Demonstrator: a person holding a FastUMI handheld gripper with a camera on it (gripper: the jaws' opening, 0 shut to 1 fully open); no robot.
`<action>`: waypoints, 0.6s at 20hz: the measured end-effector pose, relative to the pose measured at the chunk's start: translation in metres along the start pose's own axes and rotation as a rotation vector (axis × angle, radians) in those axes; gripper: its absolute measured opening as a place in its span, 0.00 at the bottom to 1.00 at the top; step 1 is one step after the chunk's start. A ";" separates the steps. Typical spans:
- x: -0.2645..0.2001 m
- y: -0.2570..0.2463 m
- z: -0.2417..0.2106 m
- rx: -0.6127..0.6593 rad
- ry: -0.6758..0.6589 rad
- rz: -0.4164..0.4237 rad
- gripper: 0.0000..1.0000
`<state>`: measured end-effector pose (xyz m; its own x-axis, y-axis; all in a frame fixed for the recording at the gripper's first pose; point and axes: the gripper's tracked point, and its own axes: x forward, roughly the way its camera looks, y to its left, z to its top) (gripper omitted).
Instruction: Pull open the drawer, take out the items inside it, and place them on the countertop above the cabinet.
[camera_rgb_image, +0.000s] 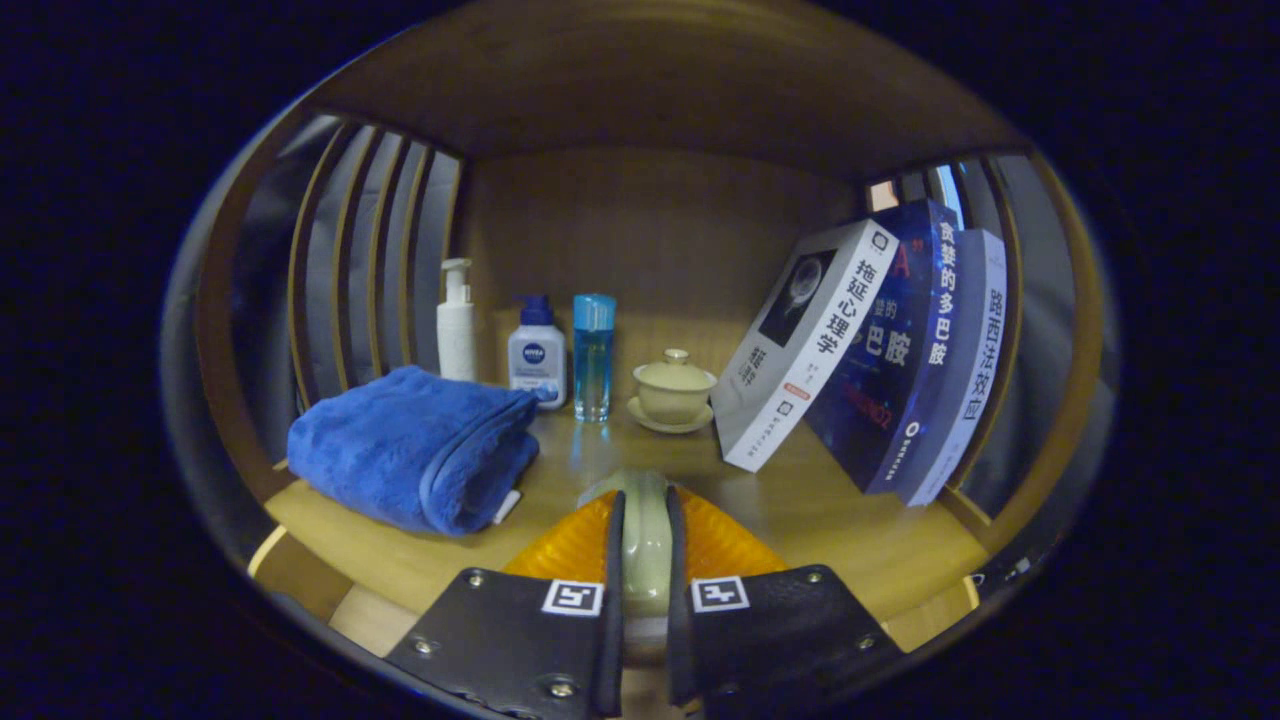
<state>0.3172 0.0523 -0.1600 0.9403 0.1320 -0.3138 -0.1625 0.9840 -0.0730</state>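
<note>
Tool (645, 560) is clamped on a pale green ceramic piece (645, 530) just over the surface (850, 540); set it down at 12 o'clock, short of the lidded cup (674, 390), before releasing.

Pale green ceramic piece (643, 530) stands edge-up, pinched between the tongs (643, 545).

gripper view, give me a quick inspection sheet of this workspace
surface: wooden countertop under an upper shelf, slatted sides
job's things: pale green ceramic piece clamped between the tool's fingers
clutter: folded blue towel, white pump bottle, white lotion bottle, blue bottle, lidded tea bowl on a saucer, three leaning books
grippers: tool shut on the ceramic piece, low over the countertop's front
cables: nothing seen
surroundings: wooden back panel
</note>
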 end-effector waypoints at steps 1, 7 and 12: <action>0.006 -0.001 0.004 0.008 -0.014 -0.002 0.18; 0.023 -0.007 0.007 0.088 0.008 -0.021 0.18; 0.003 -0.015 0.032 0.215 -0.032 -0.046 0.58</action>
<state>0.3315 0.0420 -0.1295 0.9550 0.0862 -0.2839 -0.0544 0.9915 0.1181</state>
